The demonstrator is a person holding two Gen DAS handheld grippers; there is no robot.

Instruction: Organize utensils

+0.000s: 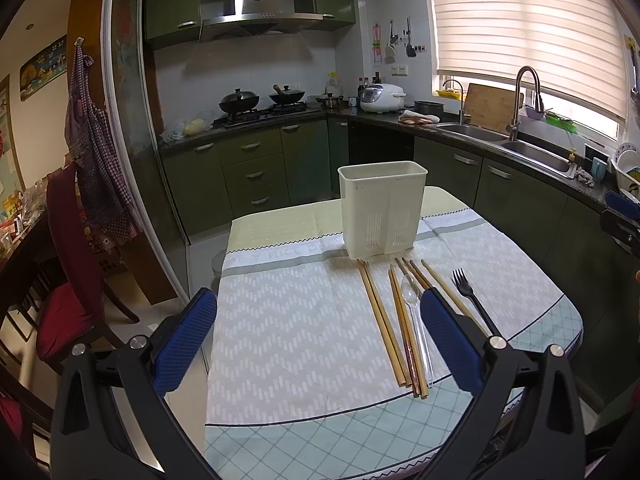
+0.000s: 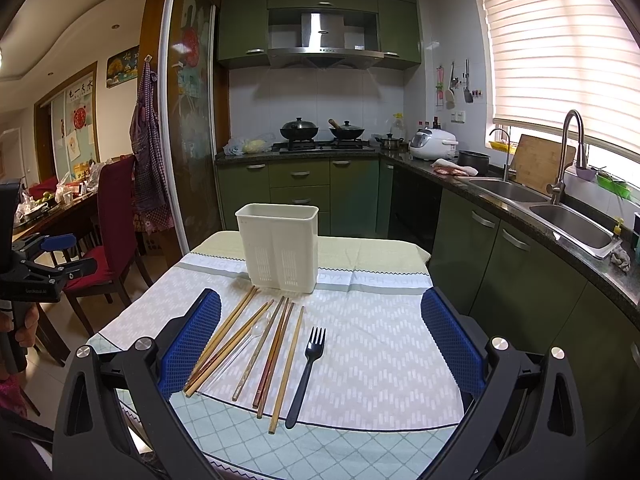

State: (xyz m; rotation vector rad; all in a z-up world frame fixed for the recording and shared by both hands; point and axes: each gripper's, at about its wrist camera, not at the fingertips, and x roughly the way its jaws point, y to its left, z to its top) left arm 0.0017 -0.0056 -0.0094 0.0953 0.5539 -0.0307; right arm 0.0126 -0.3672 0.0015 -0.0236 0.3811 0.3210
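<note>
Table (image 2: 360, 360) first: cloth-covered, patterned, utensils laid in a loose fan at its near half. Holder (image 2: 280, 248), a cream plastic caddy with slotted lower walls, stands upright at 12 o'clock of the fan, open at the top; whether it is divided inside cannot be told from here.

Right gripper (image 2: 320, 344) hovers above the table, tongs spread wide, nothing between them. Left gripper (image 1: 316, 340) likewise spread and empty, held off toward the table's 9 o'clock edge.

Chopsticks (image 2: 276, 352): several wooden ones, tips pointing toward the holder, some crossing or touching one another. Fork (image 2: 308, 372), black, lies alone at 3 o'clock of the fan, just beside the outermost chopstick but apart from it. Spoon (image 2: 256, 332), clear plastic, sits among the chopsticks toward 10 o'clock, hard to read against the cloth.

Judgement: nothing is in the holder yet, so the step in hand looks like the first pick. The fork seems the cleanest start, being isolated and in front of the right gripper. Close across the handle's narrow width, near its middle, so it hangs balanced. Lift clear before swinging to 12 o'clock, tip it upright, and lower into the holder, not drop.

Risks: thin handle lies flat on cloth, so pads may snag fabric; clear spoon could be nudged unseen; light holder may tip if bumped at the rim.
</note>
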